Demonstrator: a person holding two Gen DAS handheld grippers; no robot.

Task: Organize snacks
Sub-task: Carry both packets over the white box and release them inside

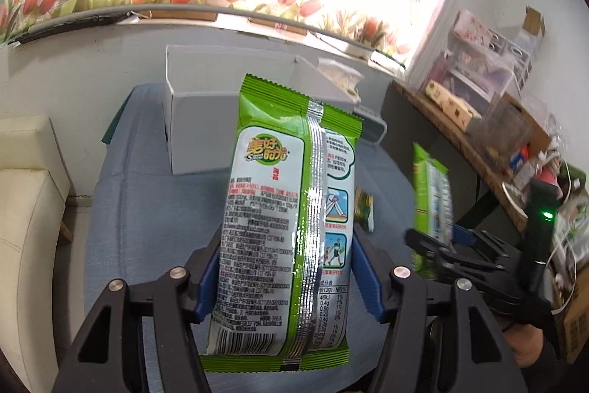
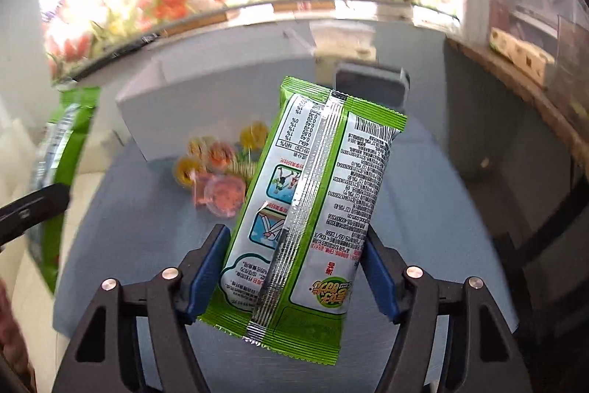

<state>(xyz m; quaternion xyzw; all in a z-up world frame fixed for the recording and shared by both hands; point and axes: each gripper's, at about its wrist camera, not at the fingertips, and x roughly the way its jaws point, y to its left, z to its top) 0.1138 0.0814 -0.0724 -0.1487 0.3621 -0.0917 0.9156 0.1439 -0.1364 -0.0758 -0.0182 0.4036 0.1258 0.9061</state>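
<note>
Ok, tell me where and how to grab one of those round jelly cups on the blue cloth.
Take an outer jelly cup across its round body, coming from above with the fingers on opposite sides. The cups lie clustered and touching on the blue cloth, so a sideways approach would likely nudge the neighbours. Both grippers are already full: the right gripper and left gripper each hold a green snack packet.

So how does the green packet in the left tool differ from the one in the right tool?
The left packet stands nearly straight between the pads; the right packet leans to the right. In its own wrist view, the left packet's logo sits at the far end, reading upright; the right packet's logo sits at the near end, upside down, barcode far. Both are the same green seaweed-style packet, seam side facing the camera, each gripped across its width.
</note>
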